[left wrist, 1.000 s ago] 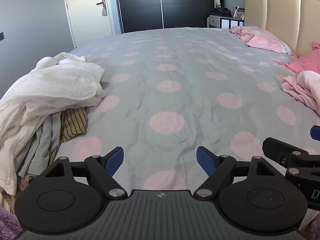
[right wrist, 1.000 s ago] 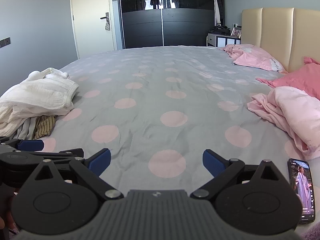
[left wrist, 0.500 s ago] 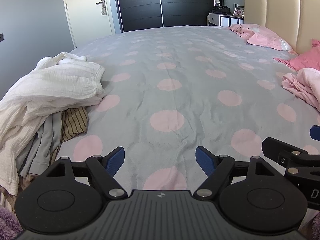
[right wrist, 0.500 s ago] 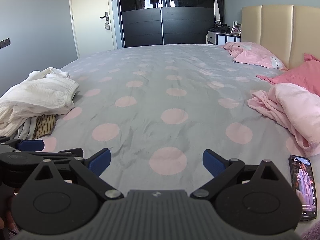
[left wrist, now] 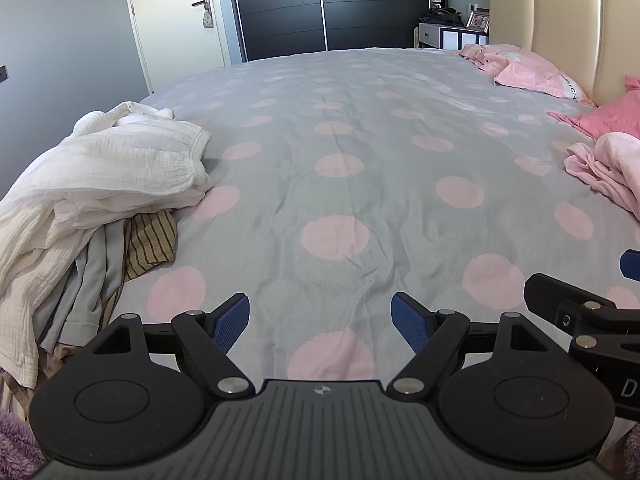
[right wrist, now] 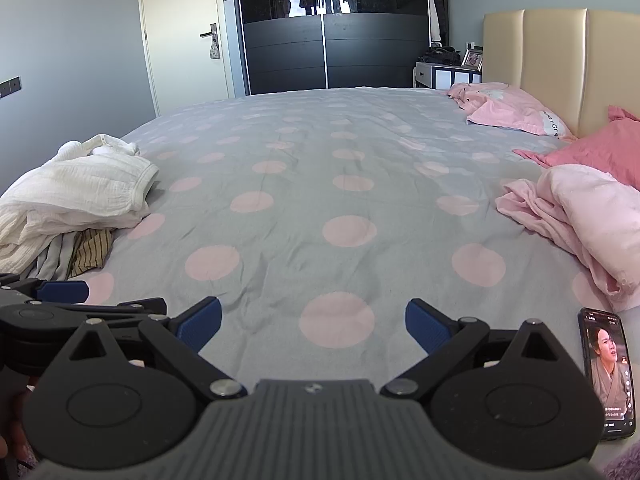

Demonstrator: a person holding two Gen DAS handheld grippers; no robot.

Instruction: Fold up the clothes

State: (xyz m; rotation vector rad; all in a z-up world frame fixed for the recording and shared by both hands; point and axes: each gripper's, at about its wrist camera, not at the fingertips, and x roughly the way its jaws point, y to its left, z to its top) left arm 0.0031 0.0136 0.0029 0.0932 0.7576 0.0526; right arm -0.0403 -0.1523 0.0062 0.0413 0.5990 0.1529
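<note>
While both tools hover low over the near edge of the bed, almost nothing differs from a second ago: our views only creep a touch, and no garment has been touched. We hold the left gripper spread wide, nothing between its blue pads; the right gripper is likewise spread and empty. Clothes to fold sit in a pile at the left edge, white crinkled garment on top, grey and striped pieces beneath, well apart from either tool. Pink bedding lies bunched to the right; a phone rests near our right tool. We judge folding not yet begun; first reach likely goes left.
</note>
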